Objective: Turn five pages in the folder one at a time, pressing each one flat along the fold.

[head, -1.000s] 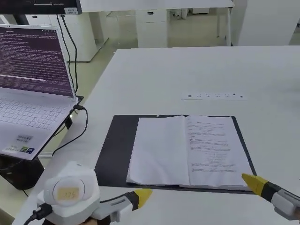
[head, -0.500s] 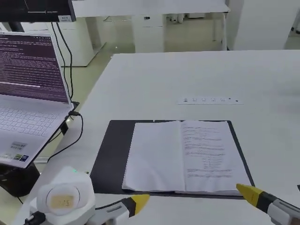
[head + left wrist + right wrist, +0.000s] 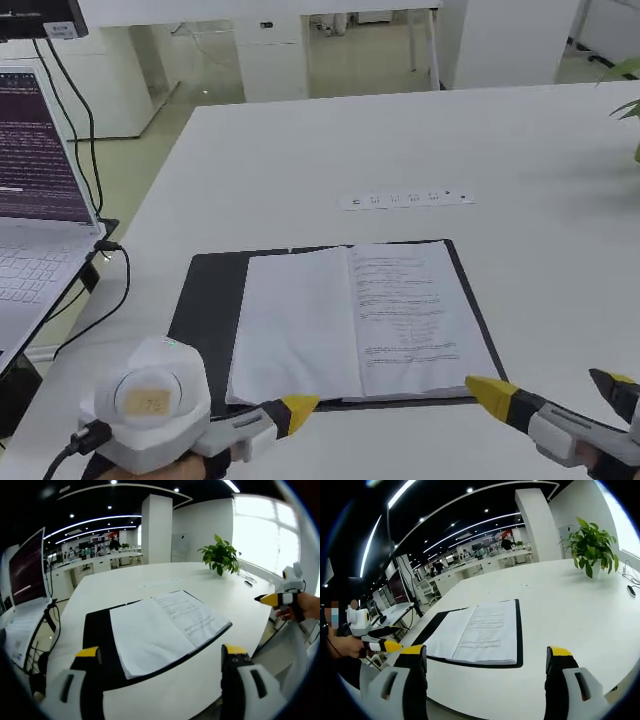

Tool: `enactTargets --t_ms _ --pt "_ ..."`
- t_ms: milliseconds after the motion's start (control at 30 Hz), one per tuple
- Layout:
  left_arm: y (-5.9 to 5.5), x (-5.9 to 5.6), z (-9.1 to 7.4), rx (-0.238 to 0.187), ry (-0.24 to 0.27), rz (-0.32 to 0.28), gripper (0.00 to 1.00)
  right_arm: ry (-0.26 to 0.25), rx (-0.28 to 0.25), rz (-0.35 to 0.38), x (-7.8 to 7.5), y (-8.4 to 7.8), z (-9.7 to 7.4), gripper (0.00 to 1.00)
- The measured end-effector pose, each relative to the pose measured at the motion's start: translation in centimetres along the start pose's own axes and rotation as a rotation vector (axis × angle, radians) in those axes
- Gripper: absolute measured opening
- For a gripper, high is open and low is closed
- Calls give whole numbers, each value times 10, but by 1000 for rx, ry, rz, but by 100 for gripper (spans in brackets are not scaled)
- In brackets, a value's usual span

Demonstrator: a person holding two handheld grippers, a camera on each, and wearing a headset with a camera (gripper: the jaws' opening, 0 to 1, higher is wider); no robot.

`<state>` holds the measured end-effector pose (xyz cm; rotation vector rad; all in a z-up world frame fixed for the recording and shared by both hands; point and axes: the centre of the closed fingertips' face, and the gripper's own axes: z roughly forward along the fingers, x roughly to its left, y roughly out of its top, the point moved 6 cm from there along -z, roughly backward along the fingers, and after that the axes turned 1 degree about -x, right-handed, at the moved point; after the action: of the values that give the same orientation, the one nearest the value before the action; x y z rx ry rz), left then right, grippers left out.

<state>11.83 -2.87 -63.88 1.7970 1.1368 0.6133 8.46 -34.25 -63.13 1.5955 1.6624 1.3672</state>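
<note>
Folder lies open by the near edge of the tabletop, long axis left–right, fold running near–far. The print on its right page is too small to read. Left hand-held gripper and right hand-held gripper hover just nearer, jaws apart.

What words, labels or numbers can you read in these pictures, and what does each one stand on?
No text can be quoted with certainty.
Right-hand page of the folder: printed lines, too small to read.
Laptop screen: light text on purple, too small to read.
Round display on the left gripper: orange digits, blurred.
White strip beyond the folder: dark marks, too small to read.
</note>
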Motion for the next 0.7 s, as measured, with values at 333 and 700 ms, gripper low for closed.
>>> enactTargets --t_ms 333,700 --pt "9 -33 45 17 -105 76 94 5 14 -12 2 -3 2 96" --pt "15 -70 94 37 -194 137 87 8 15 -15 4 -1 1 92"
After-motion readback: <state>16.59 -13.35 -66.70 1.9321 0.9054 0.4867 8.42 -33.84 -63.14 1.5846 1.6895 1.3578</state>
